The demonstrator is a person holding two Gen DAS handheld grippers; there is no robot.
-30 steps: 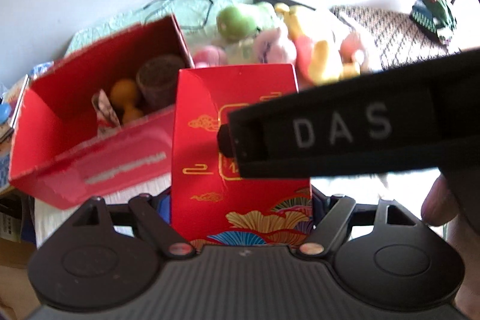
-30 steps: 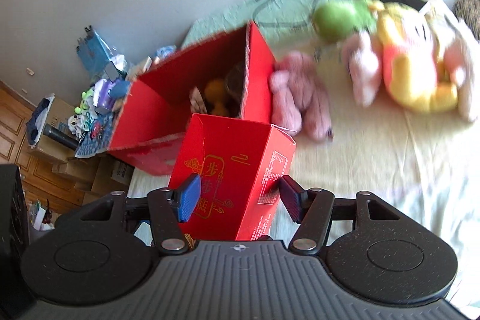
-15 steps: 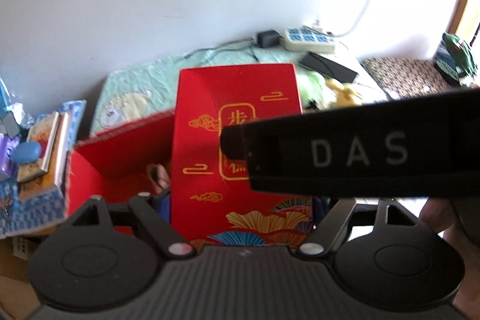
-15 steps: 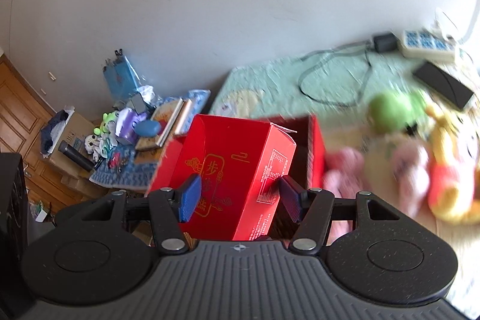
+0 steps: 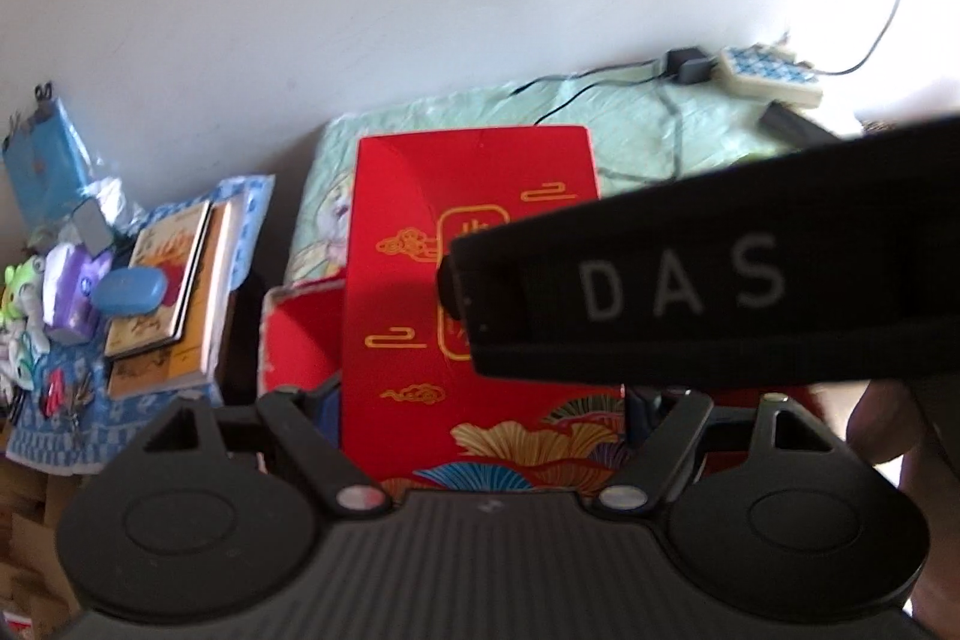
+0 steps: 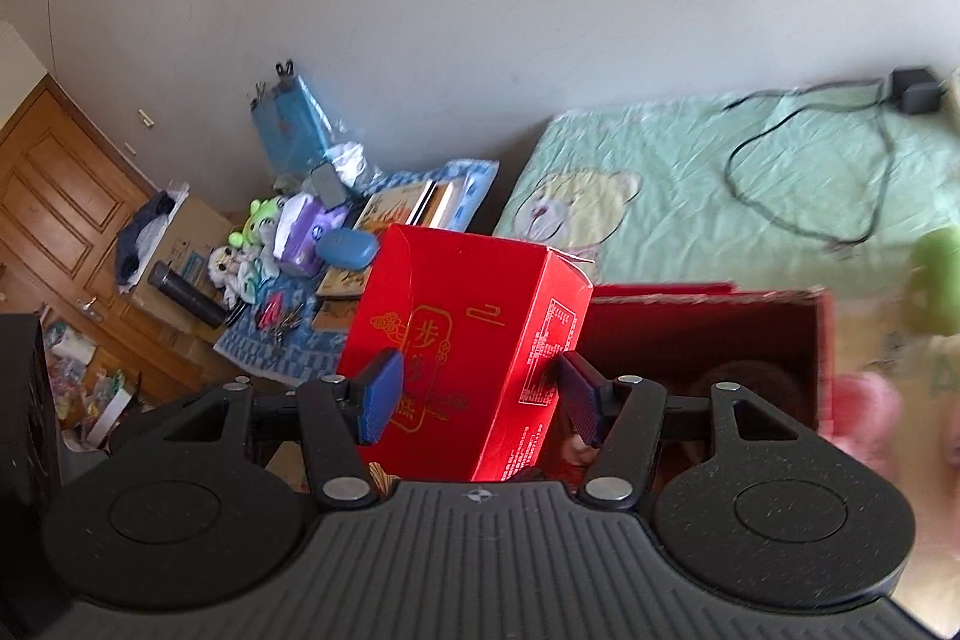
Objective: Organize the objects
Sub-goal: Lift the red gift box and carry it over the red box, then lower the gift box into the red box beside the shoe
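- Your left gripper and right gripper both have their jaws clamped on the red box.
- Open red carton sits just behind it on the bed.

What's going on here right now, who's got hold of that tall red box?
Both hand-held grippers are clamped on the tall red box: the right hand-held gripper grips it across its sides, and the left hand-held gripper holds the same box from another side. It is held up in front of the open red carton on the green-sheeted bed, with a cluttered side table beyond.
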